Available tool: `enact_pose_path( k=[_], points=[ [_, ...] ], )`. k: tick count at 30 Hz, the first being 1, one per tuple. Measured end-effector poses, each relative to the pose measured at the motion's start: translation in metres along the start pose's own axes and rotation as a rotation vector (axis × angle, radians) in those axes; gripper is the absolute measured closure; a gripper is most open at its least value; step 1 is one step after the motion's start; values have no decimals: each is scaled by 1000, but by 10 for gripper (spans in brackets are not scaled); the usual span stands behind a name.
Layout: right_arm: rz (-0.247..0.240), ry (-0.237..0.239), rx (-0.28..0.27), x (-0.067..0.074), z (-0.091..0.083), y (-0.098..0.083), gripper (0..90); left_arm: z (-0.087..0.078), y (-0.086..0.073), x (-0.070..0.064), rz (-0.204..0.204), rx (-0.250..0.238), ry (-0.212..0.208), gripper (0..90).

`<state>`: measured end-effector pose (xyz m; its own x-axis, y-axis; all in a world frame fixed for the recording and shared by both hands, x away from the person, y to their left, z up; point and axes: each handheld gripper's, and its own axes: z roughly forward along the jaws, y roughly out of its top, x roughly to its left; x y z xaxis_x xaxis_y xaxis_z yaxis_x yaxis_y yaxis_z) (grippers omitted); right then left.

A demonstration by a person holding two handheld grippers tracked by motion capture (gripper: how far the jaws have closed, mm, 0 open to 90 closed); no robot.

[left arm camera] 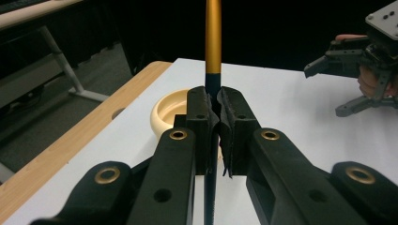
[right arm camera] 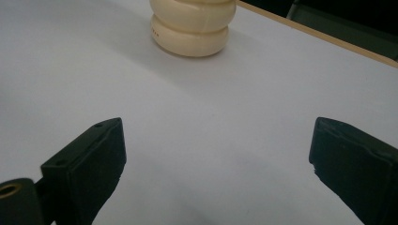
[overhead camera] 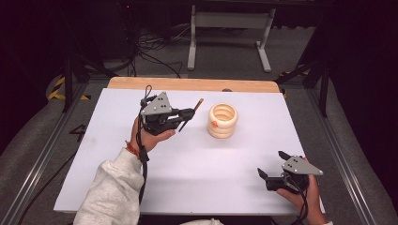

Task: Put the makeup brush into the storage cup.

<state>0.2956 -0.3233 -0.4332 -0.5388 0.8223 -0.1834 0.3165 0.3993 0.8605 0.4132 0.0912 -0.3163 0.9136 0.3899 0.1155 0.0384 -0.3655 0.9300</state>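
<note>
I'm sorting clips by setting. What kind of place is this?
Probably a lab or recording workspace: a white table with a wooden far edge, cables across the grey floor, and dark frame legs around it.

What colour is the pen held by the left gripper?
The pen is orange-gold above a dark lower section; it shows best in the left gripper view.

- pen (left arm camera: pixel 213 33): slim, gold upper barrel, dark lower part; clamped upright-tilted, just left of the holder.
- holder (overhead camera: pixel 222 120): cream, ribbed, open-topped, standing upright.
</note>
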Motion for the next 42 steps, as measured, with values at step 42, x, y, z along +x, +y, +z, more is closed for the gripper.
enact_pose_path(
  k=[42],
  points=[
    [-3, -6, 5, -1, 0, 0, 48, 51, 39, 11, 5, -83, -59, 835]
  ],
)
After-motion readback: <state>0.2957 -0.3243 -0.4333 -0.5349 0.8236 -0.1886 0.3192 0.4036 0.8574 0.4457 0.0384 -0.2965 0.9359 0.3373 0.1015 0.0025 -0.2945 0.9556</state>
